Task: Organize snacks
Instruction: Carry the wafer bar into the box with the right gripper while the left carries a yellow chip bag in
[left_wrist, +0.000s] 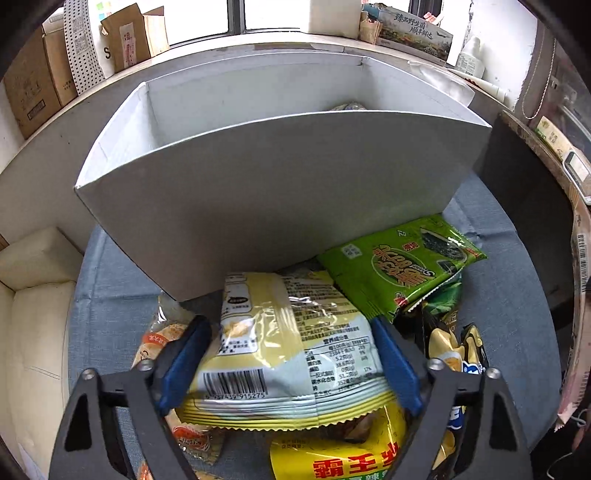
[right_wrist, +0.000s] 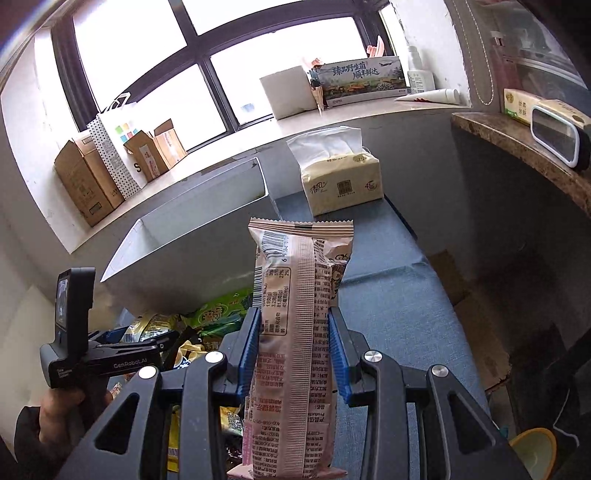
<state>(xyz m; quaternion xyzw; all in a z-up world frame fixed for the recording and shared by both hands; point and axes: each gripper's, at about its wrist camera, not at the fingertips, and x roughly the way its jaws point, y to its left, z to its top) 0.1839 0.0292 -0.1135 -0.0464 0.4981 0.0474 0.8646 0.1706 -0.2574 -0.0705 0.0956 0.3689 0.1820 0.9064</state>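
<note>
My right gripper (right_wrist: 293, 332) squeezes the pink snack (right_wrist: 295, 332). My left gripper (left_wrist: 291, 358) straddles the yellow bag (left_wrist: 291, 347) beside the white box (left_wrist: 280, 192) without pinching yet; it might slip.

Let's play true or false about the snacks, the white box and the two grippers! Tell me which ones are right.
1. The right gripper is shut on a pink snack bar. True.
2. The yellow snack bag lies inside the white box. False: it lies on the snack pile in front of the box, between the left gripper's fingers.
3. A green seaweed packet lies beside the white box. True.
4. The tissue pack is sealed. False: a tissue sticks out of its top.
</note>
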